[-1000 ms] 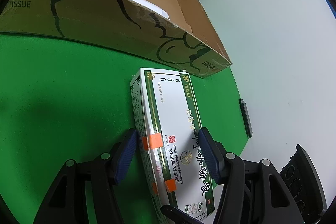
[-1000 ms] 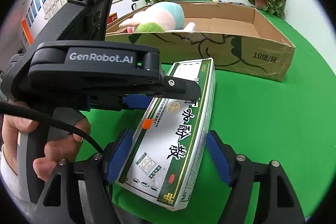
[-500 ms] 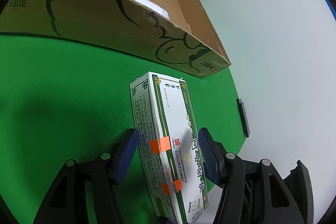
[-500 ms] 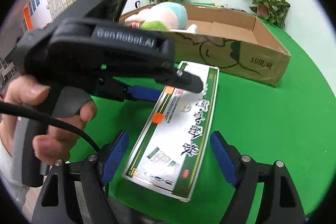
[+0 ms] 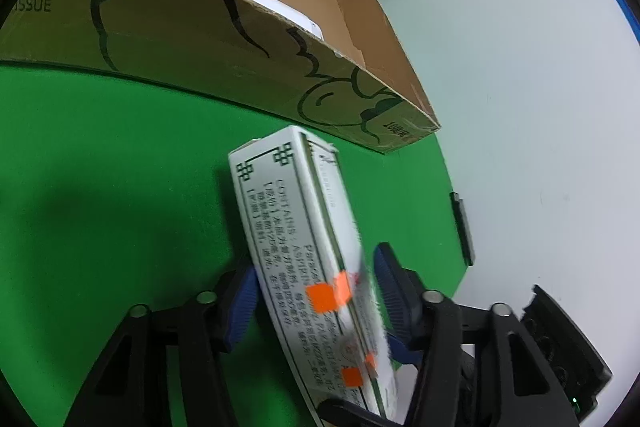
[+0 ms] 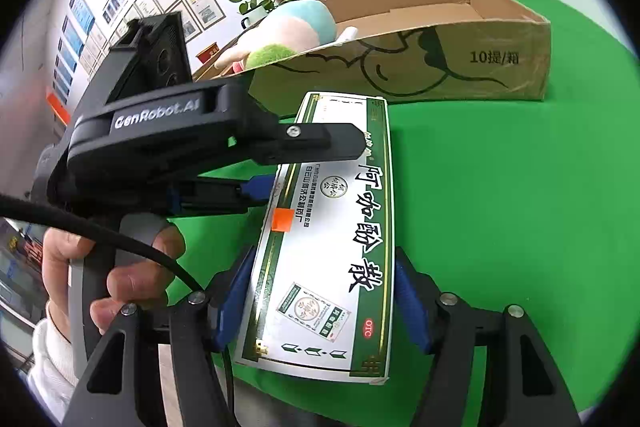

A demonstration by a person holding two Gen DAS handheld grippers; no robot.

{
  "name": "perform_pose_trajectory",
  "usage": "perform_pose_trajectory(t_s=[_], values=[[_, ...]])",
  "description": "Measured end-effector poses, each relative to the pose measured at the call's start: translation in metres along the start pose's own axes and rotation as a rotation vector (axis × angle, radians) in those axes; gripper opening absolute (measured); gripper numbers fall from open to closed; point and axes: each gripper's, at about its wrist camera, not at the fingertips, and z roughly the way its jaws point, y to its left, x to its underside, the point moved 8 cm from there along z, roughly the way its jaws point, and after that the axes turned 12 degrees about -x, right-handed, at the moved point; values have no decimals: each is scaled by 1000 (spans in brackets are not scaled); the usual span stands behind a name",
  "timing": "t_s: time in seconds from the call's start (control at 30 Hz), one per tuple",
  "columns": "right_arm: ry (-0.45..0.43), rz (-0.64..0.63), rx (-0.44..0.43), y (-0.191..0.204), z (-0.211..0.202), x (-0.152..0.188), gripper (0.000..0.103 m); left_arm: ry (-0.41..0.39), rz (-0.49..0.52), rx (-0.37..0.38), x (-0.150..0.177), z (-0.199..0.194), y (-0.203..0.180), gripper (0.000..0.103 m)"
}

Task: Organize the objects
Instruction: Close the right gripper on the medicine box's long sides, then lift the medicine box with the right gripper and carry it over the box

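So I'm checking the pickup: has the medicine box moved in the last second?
Yes. In the left wrist view the medicine box has rolled up onto its long edge, its far end now farther from the cardboard carton.

Your right gripper point(image 6: 320, 301) straddles the medicine box point(image 6: 332, 239)

Its blue pads point(image 6: 412, 311) flank the box's near end; whether they press it you cannot tell. Your left gripper point(image 6: 280, 163) grips the box's far half from the side. Beyond, on the green table point(image 6: 520, 207), the cardboard box point(image 6: 440, 63) holds a plush toy point(image 6: 296, 31).
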Motion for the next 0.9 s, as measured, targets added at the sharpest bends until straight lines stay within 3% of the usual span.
perform_pose_trajectory(t_s=[0.37,0.6,0.9], values=[[-4,-145,115,15,-2,-5,67,-102,75,19,-7,-30,-31,38],[-41,-184,121,16,-8,-30,66,-183,166,-3,-17,-63,-61,35],[-131,-179,128,16,-26,-60,65,-214,244,-1,-33,-91,-100,35]])
